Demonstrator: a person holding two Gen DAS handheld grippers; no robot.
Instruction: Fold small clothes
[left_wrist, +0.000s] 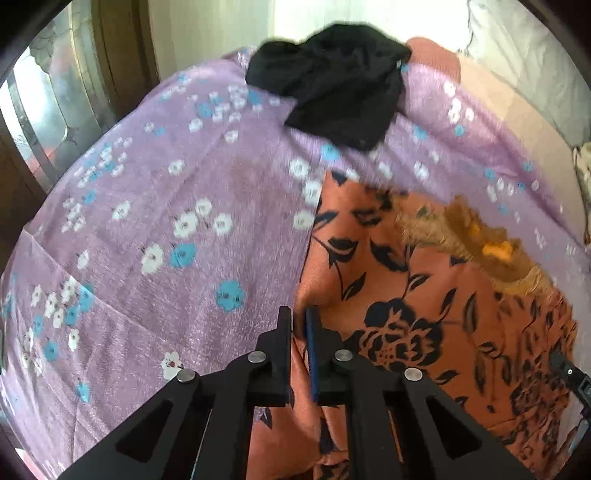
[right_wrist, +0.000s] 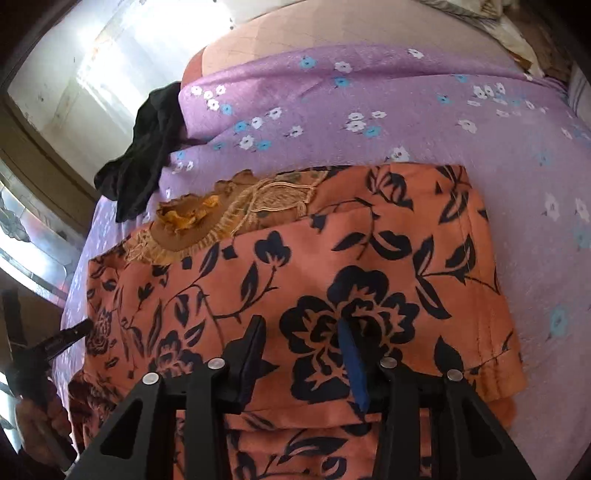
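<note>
An orange garment with a black flower print (left_wrist: 424, 302) lies partly folded on the purple flowered bedsheet (left_wrist: 166, 206); a brown embroidered neck part (left_wrist: 476, 236) shows at its top. My left gripper (left_wrist: 298, 317) is nearly shut on the garment's left edge fold. In the right wrist view the same garment (right_wrist: 295, 266) fills the middle, with the neck part (right_wrist: 221, 214) at its upper left. My right gripper (right_wrist: 301, 328) is open and hovers just over the cloth, holding nothing. The left gripper (right_wrist: 70, 336) shows at the garment's left edge.
A crumpled black garment (left_wrist: 340, 81) lies at the far edge of the sheet, also in the right wrist view (right_wrist: 147, 147). A pale mattress (right_wrist: 332, 33) lies beyond the sheet. A wooden door frame and window (left_wrist: 55, 103) stand to the left.
</note>
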